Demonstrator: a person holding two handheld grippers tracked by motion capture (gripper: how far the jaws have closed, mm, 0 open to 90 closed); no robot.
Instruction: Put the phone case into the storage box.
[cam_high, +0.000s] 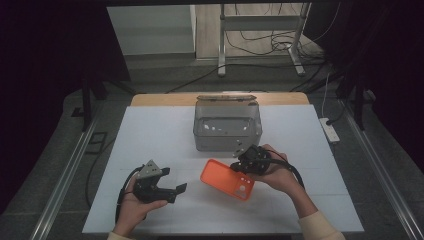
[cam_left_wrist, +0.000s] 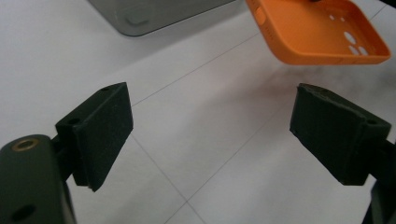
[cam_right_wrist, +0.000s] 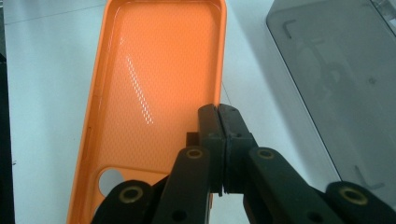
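Note:
An orange phone case (cam_high: 226, 179) hangs just above the white table top, its hollow side up. My right gripper (cam_high: 246, 163) is shut on the case's long edge (cam_right_wrist: 219, 100), the two jaws pressed together over the rim. In the left gripper view the case (cam_left_wrist: 317, 30) floats at the top right, with camera holes visible, casting a shadow on the table. My left gripper (cam_high: 179, 191) sits at the front left of the table, held in a hand, pointing right. Its jaws stand wide open with nothing between them (cam_left_wrist: 210, 135).
A clear grey plastic box (cam_high: 227, 127) with its lid tipped back stands at the middle of the white table (cam_high: 150, 135), just behind the case. Its corner (cam_left_wrist: 140, 18) lies ahead of the left gripper. A power strip (cam_high: 330, 131) lies off the right edge.

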